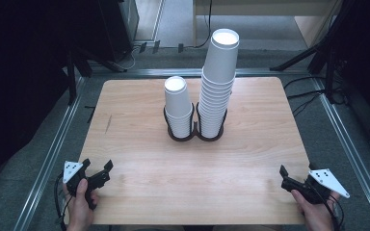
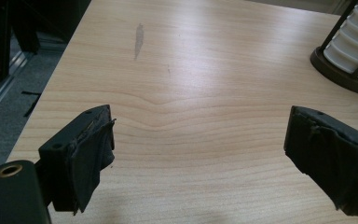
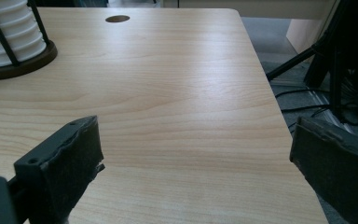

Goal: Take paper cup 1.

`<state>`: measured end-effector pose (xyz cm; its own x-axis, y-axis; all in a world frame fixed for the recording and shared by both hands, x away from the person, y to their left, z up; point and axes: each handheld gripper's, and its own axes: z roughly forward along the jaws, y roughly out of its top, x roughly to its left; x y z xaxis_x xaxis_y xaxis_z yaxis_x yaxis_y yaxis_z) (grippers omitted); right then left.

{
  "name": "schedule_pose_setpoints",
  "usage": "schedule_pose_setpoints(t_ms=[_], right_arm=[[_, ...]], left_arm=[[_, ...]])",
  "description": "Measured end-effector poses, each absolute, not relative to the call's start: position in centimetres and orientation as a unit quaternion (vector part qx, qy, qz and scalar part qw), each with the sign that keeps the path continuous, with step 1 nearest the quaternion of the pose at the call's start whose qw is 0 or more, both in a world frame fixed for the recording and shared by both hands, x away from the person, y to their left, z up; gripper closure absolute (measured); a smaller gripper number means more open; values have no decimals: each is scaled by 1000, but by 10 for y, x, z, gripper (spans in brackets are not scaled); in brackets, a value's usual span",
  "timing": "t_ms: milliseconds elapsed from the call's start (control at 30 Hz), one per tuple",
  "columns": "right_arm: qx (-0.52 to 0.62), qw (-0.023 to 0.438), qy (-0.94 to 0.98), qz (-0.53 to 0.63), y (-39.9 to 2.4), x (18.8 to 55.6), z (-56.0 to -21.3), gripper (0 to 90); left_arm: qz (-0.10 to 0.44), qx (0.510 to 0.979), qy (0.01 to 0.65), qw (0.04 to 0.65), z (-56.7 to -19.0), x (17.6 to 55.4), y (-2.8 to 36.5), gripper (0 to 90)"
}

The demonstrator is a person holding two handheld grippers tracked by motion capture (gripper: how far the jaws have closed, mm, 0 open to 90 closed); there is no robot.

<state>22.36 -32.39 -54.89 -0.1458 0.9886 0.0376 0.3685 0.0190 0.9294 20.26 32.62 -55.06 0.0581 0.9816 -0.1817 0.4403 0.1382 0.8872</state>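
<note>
Two cup stacks stand upright in a twin holder (image 1: 194,136) at desk centre: the short stack (image 1: 178,103) and the tall stack (image 1: 218,79). From the left hand-held gripper (image 1: 98,174) they lie at one o'clock, from the right hand-held gripper (image 1: 285,177) at eleven. Both hand-held grippers gape wide and hold nothing. The left looks slightly nearer the short stack.

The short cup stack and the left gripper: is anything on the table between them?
No. In the high view, just bare wooden table lies between the left gripper and the short cup stack; the left gripper view agrees.
</note>
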Motion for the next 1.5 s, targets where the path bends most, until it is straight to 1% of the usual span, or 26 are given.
schedule_pose_setpoints(t_ms=[133, 233, 333, 400, 433, 467, 567, 600, 700, 733, 1033, 1167, 1500], right_arm=[[542, 354, 620, 443, -324, 223, -548, 22], [541, 343, 619, 454, -324, 222, -545, 22], [526, 353, 624, 457, -318, 221, -538, 22], [514, 359, 621, 470, -310, 218, -524, 22], [514, 359, 621, 470, -310, 218, -524, 22], [510, 353, 616, 485, -306, 217, -513, 22], [508, 350, 615, 491, -301, 218, -504, 22], [503, 347, 617, 496, -296, 220, -493, 22], [495, 345, 618, 504, -292, 223, -486, 27], [486, 350, 615, 512, -287, 225, -478, 37], [469, 348, 617, 527, -269, 240, -450, 46], [461, 343, 621, 533, -260, 246, -439, 50], [450, 339, 625, 540, -242, 260, -419, 53]], left_arm=[[310, 583, 610, 438, -550, 204, 325, 82], [313, 585, 609, 435, -550, 204, 323, 82], [311, 590, 602, 438, -548, 204, 318, 81], [317, 601, 592, 433, -546, 205, 310, 82], [317, 601, 592, 433, -546, 205, 310, 82], [315, 604, 587, 438, -544, 205, 306, 81], [305, 604, 581, 453, -539, 207, 299, 82], [295, 615, 565, 465, -535, 209, 292, 85], [291, 627, 548, 471, -530, 212, 284, 85], [281, 630, 539, 484, -525, 214, 277, 85], [242, 637, 510, 525, -507, 227, 255, 85], [246, 647, 504, 516, -497, 235, 242, 84], [236, 661, 476, 530, -483, 249, 205, 84]])
